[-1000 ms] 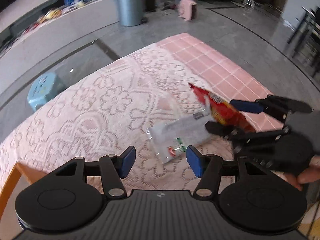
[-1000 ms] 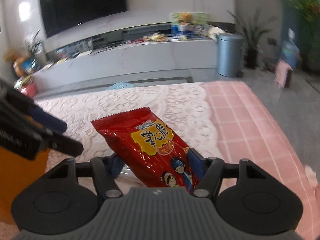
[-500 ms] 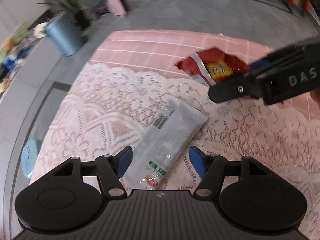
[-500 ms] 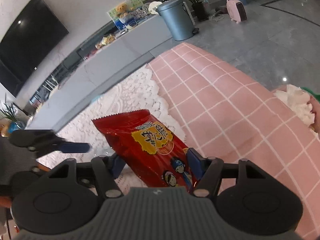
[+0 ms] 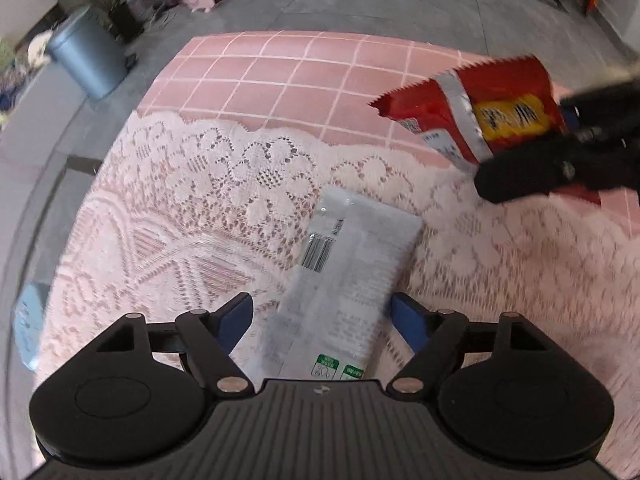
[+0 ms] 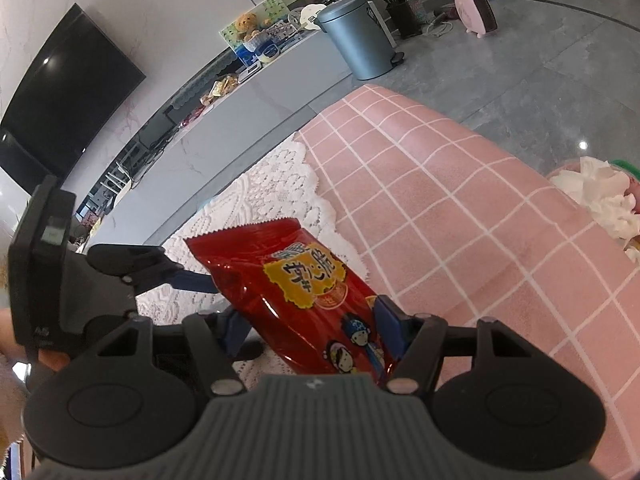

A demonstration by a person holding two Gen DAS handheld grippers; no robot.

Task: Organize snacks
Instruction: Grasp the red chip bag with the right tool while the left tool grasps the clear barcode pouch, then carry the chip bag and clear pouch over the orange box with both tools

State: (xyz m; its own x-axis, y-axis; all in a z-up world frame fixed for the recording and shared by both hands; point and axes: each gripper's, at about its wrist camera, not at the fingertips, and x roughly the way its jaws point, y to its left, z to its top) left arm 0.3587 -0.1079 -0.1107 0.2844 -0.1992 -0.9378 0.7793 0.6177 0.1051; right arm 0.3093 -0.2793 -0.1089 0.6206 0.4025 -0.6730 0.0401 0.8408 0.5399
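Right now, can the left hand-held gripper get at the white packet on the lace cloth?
Probably yes. The left hand-held gripper has just been opening, and the white packet already lies between its pads, untouched. Nothing covers it; the red snack bag is held aside.

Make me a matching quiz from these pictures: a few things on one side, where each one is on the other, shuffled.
Things:
1. red snack bag
2. white packet
3. grey bin
4. lace cloth

Places:
A. standing on the floor
B. spread over the pink checked cover
C. clamped in the right hand-held gripper
D. lying flat between the open left hand-held gripper's fingers

Pairs: 1-C, 2-D, 3-A, 4-B
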